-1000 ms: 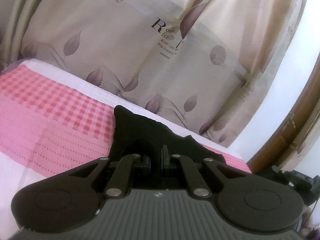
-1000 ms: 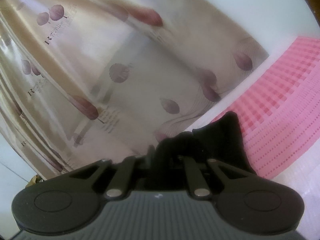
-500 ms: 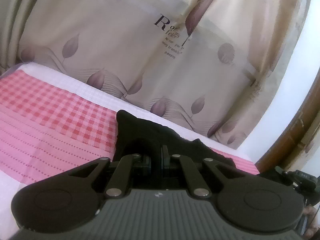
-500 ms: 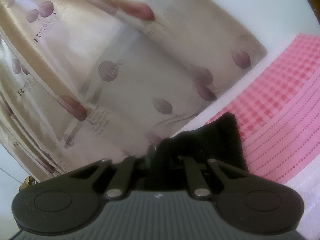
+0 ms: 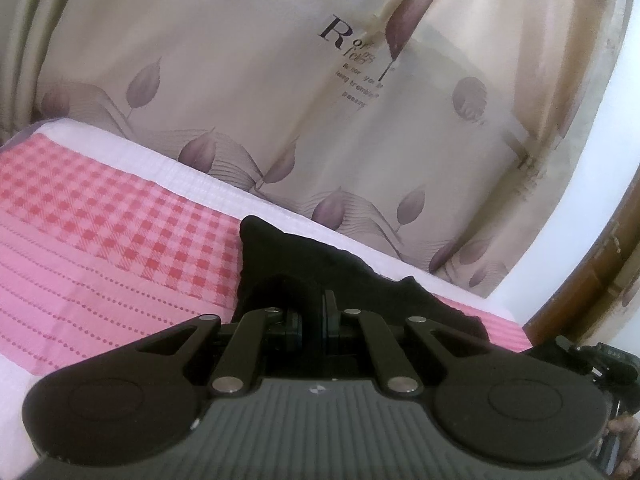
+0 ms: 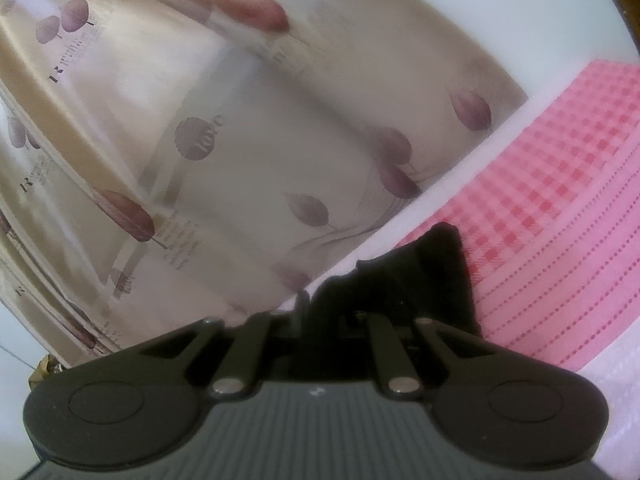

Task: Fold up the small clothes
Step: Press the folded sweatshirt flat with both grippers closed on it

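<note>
left tongs (image 5: pixel 322 312) clamped on black garment (image 5: pixel 304 256) | right tongs (image 6: pixel 332 316) clamped on it | pink checked cloth (image 5: pixel 100 216) beneath | leaf-print curtain (image 5: pixel 280 92) behind

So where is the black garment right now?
The black garment is pinched in both tongs, left and right, held just above the pink checked bedspread, near its curtain-side edge.

The bed (image 5: pixel 80 368) carries a pink checked cover (image 5: pixel 120 240) with white borders. A black garment (image 5: pixel 312 256) lies partly on this cover.
</note>
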### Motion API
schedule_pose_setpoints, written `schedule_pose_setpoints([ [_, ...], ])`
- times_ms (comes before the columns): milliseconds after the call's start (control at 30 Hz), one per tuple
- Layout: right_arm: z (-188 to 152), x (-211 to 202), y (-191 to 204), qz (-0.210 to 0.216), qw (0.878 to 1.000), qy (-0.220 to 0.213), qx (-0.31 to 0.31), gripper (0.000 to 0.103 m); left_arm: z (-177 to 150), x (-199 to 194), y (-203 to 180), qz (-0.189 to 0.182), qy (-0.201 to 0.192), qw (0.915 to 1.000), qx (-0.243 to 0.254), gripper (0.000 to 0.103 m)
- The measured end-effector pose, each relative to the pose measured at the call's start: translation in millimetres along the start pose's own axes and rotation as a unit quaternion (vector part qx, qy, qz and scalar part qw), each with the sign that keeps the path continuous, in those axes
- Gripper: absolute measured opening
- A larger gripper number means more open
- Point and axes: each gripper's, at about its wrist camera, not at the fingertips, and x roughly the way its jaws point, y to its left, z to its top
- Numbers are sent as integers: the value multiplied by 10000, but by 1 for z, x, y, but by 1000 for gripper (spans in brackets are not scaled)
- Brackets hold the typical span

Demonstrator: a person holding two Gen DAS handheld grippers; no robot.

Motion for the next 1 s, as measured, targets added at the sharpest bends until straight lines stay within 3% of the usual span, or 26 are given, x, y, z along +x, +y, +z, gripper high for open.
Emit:
schedule_pose_setpoints([
  [1000, 11, 34, -25, -213, 9996, 62, 176, 9, 11, 42, 10, 160, 108, 9997, -145, 8],
])
